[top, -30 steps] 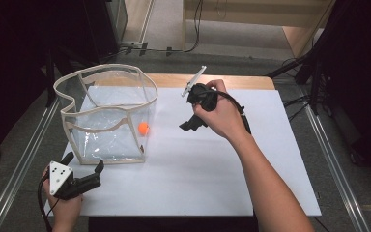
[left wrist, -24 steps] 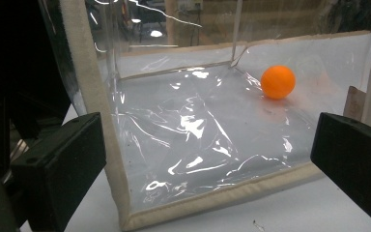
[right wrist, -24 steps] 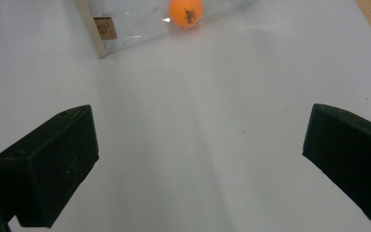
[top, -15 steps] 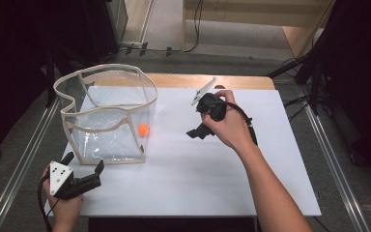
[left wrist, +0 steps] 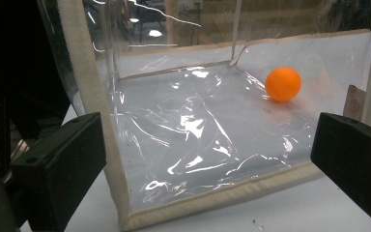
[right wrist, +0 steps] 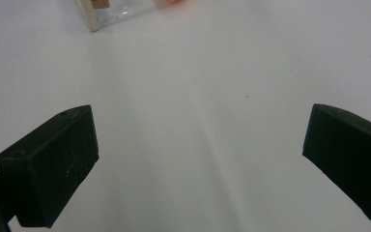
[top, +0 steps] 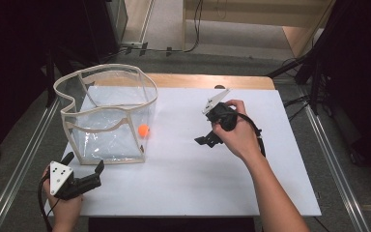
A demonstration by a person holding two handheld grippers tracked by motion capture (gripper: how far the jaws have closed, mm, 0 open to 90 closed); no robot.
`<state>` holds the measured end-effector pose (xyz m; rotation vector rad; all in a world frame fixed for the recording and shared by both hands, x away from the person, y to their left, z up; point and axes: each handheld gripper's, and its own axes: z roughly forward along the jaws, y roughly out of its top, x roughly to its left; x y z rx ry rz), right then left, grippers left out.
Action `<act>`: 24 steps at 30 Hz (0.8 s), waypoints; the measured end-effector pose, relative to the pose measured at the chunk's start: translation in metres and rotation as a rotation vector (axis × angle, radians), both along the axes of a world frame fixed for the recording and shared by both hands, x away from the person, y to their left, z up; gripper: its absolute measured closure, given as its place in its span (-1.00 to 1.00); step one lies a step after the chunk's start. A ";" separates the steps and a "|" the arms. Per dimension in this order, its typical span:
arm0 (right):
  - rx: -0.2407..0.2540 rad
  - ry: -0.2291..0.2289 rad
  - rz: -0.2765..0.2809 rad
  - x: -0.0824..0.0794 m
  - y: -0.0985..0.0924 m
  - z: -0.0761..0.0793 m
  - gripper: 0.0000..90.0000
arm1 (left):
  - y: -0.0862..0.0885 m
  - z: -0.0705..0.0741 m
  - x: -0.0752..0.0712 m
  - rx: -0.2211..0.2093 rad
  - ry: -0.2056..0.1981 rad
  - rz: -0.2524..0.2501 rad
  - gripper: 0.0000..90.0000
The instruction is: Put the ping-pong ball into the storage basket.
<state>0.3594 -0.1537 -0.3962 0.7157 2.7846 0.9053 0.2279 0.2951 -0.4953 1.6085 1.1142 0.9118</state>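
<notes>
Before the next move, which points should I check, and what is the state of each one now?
1. Orange ball lies inside the clear bag, on its floor: ok.
2. Bag stands open at the top: ok.
3. Left gripper jaws open, holding nothing, near the bag's front corner: ok.
4. Right gripper jaws open, empty, over bare white table: ok.
5. Left jaws touching the bag: cannot tell.

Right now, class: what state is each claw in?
Left claw: open, holding nothing, facing the clear bag.
Right claw: open, holding nothing, over the white table.
</notes>
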 end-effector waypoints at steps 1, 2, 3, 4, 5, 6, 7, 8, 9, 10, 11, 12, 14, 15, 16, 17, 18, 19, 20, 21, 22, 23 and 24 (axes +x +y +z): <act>0.004 -0.002 -0.007 -0.001 -0.003 -0.002 -1.00 | 0.000 0.000 0.000 -0.002 0.000 0.001 -1.00; 0.006 -0.002 -0.014 -0.003 -0.006 -0.003 -1.00 | 0.000 0.000 0.000 -0.002 -0.001 0.001 -1.00; 0.012 -0.003 -0.017 -0.004 -0.008 -0.005 -1.00 | 0.000 0.000 0.000 -0.001 -0.001 0.000 -1.00; 0.016 -0.001 -0.026 -0.005 -0.011 -0.006 -1.00 | 0.000 0.000 0.000 -0.001 -0.001 -0.001 -1.00; 0.022 0.000 -0.030 -0.006 -0.013 -0.007 -1.00 | 0.000 0.000 0.000 0.000 -0.001 -0.001 -1.00; 0.025 0.000 -0.034 -0.007 -0.016 -0.008 -1.00 | 0.000 0.000 0.000 0.001 0.000 0.000 -1.00; 0.029 0.002 -0.041 -0.009 -0.018 -0.010 -1.00 | 0.000 0.000 0.000 -0.001 -0.001 -0.001 -1.00; 0.030 0.001 -0.046 -0.010 -0.020 -0.011 -1.00 | 0.000 0.000 0.000 0.000 -0.001 -0.001 -1.00; 0.032 0.002 -0.049 -0.011 -0.022 -0.012 -1.00 | 0.000 0.000 0.000 -0.001 -0.001 0.000 -1.00; 0.036 0.002 -0.049 -0.012 -0.023 -0.013 -1.00 | 0.000 0.000 0.000 0.000 0.000 0.000 -1.00; 0.034 -0.002 -0.051 -0.012 -0.025 -0.015 -1.00 | -0.001 0.000 0.000 0.000 -0.001 0.000 -1.00; 0.036 0.001 -0.057 -0.014 -0.027 -0.016 -1.00 | -0.001 0.000 0.000 0.000 -0.001 0.000 -1.00; 0.033 0.001 -0.065 -0.015 -0.029 -0.018 -1.00 | -0.001 0.000 0.000 0.001 -0.001 0.000 -1.00; 0.032 0.002 -0.063 -0.016 -0.031 -0.020 -1.00 | 0.000 0.000 0.000 0.001 0.000 0.000 -1.00; 0.037 0.003 -0.062 -0.017 -0.032 -0.021 -1.00 | 0.000 0.000 0.000 0.001 0.000 0.000 -1.00; 0.042 0.002 -0.067 -0.018 -0.033 -0.023 -1.00 | 0.000 0.000 0.000 0.001 -0.001 -0.001 -1.00; 0.042 0.002 -0.069 -0.019 -0.033 -0.024 -1.00 | -0.001 0.000 0.000 0.000 -0.001 0.000 -1.00; 0.037 0.000 -0.075 -0.020 -0.034 -0.026 -1.00 | -0.001 0.000 0.000 0.000 -0.001 0.000 -1.00; 0.034 -0.019 -0.084 -0.022 -0.034 -0.028 -1.00 | -0.001 0.000 0.000 0.001 -0.001 0.000 -1.00; 0.031 -0.022 -0.086 -0.023 -0.035 -0.029 -1.00 | -0.001 0.000 0.000 0.001 -0.001 0.000 -1.00; 0.035 -0.016 -0.090 -0.024 -0.036 -0.031 -1.00 | 0.000 0.000 0.000 0.001 0.000 0.000 -1.00; 0.041 -0.016 -0.089 -0.024 -0.037 -0.033 -1.00 | 0.000 0.000 0.000 0.000 -0.001 -0.001 -1.00; 0.045 -0.010 -0.094 -0.026 -0.037 -0.034 -1.00 | 0.000 0.000 0.000 0.001 0.000 0.000 -1.00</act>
